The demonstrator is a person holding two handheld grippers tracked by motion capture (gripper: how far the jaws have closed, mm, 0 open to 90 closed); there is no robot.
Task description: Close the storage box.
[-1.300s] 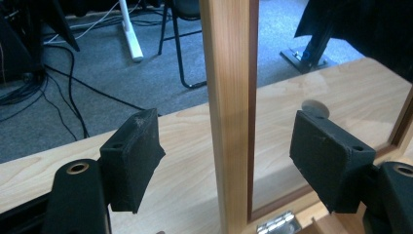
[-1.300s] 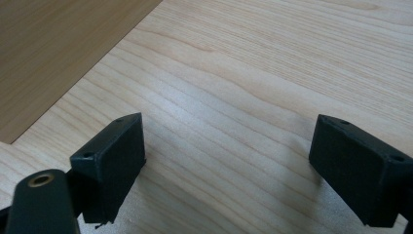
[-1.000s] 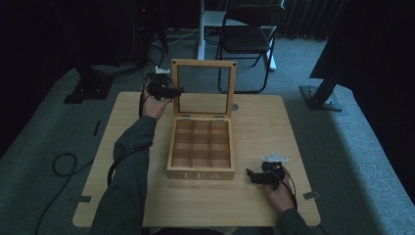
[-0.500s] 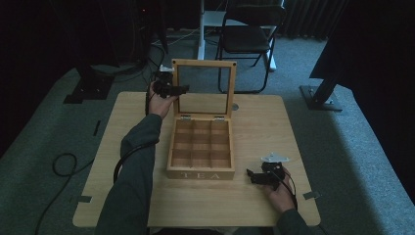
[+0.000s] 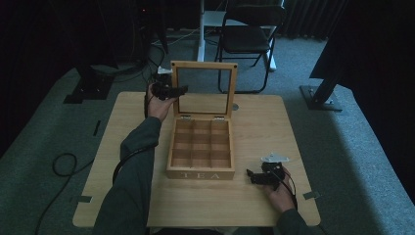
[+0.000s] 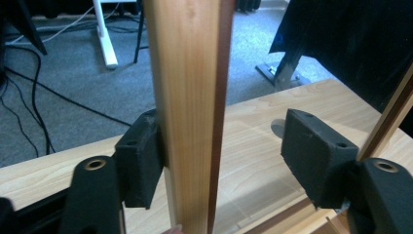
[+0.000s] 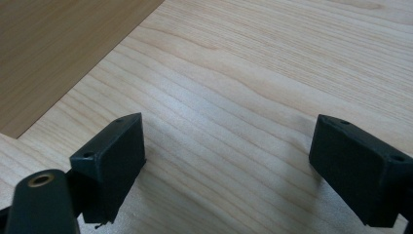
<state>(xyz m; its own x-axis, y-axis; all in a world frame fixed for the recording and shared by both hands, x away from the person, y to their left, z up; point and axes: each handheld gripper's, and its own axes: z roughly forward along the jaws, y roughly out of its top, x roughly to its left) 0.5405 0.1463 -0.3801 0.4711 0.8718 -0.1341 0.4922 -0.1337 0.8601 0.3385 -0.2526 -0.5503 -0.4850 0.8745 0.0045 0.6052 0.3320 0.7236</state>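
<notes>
Wooden table carries the tea box, its lid upright at the far side. My left gripper straddles the lid's left upright post, jaws wide, one pad touching. My right gripper rests wide open near the box's front corner.

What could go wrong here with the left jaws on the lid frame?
1. The left gripper straddles the lid frame with jaws open, one pad touching; a sideways push may slip off the narrow edge.
2. The lid stands upright on its hinges; a push could drop it hard onto the tea box.
3. The right gripper rests beside the box, not bracing it, so the box could slide on the table.
</notes>
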